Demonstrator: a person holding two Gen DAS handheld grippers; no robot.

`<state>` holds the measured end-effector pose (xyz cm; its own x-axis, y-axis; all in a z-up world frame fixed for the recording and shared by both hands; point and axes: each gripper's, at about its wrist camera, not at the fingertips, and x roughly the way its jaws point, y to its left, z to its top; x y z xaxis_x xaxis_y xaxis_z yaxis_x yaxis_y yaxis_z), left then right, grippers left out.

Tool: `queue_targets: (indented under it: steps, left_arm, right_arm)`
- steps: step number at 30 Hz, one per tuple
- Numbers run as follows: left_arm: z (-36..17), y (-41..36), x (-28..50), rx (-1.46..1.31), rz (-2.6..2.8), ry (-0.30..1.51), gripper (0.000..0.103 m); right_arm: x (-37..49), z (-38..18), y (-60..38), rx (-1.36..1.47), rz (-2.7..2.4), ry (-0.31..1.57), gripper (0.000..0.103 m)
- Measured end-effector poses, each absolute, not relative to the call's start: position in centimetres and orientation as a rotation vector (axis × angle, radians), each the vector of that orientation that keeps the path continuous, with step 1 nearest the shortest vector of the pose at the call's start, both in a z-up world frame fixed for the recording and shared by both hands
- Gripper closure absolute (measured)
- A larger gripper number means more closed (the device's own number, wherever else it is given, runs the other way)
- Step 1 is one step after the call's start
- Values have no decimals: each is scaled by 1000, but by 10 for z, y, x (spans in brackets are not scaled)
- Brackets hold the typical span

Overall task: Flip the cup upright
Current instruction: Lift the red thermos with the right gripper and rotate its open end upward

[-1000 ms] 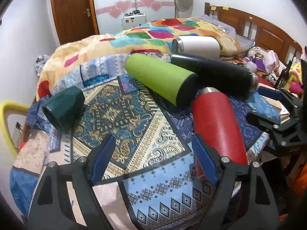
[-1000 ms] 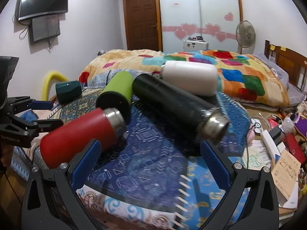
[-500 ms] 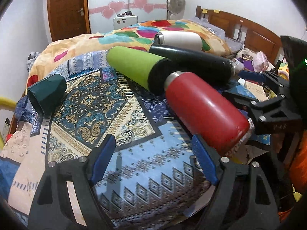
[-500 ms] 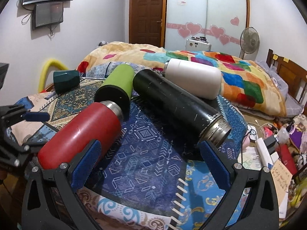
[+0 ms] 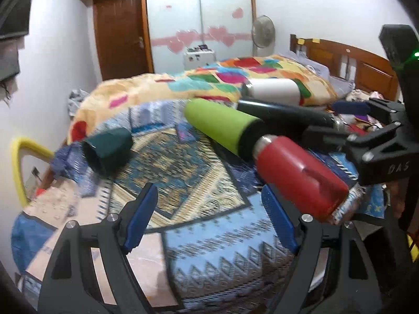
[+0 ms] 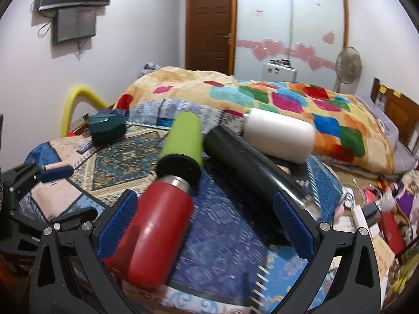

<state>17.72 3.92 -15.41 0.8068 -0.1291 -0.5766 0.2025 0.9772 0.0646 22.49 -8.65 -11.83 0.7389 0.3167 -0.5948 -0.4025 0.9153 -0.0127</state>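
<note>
Several cups lie on their sides on a patterned cloth (image 5: 183, 167): a red bottle (image 5: 301, 178) (image 6: 157, 230), a lime green tumbler (image 5: 222, 128) (image 6: 183, 141), a long black flask (image 5: 282, 115) (image 6: 251, 167), a white cup (image 5: 272, 91) (image 6: 280, 138) and a dark green cup (image 5: 107, 149) (image 6: 106, 129). My left gripper (image 5: 212, 219) is open and empty, left of the red bottle. My right gripper (image 6: 204, 227) is open, and the red bottle lies between its fingers against the left pad (image 6: 117, 225). The right gripper also shows at the right in the left wrist view (image 5: 377, 141).
A colourful quilt (image 6: 275, 99) covers the bed behind the cups. A wooden headboard (image 5: 353, 62) stands at the right. A yellow hoop (image 5: 18, 162) is at the left edge. Clutter lies on the floor at the right (image 6: 379, 214). A fan (image 6: 348, 65) stands by the wardrobe.
My right gripper has moved left and forward so the red bottle now lies between its fingers. My left gripper has pulled back and tilted up. The cups have stayed put.
</note>
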Motion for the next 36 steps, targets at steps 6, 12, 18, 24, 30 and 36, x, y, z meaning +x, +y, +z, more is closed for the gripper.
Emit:
queue_targets:
  steps: [6, 12, 18, 24, 30, 36]
  left_arm:
    - [-149, 57, 176, 103, -160, 581, 21]
    - [-155, 68, 175, 78, -160, 572, 21]
    - [-160, 74, 173, 58, -161, 570, 21]
    - [-162, 83, 172, 31, -159, 580, 20]
    - [-160, 86, 172, 7, -150, 586, 20]
    - [-151, 82, 167, 10, -144, 577, 15]
  right_arm:
    - [248, -138, -63, -158, 485, 789, 8]
    - [257, -146, -47, -187, 553, 917, 14]
    - [267, -158, -28, -235, 586, 1025, 15]
    - [268, -165, -21, -226, 622, 1074, 30]
    - [256, -156, -21, -255, 624, 1015, 44]
    - [238, -142, -34, -208, 637, 910, 44]
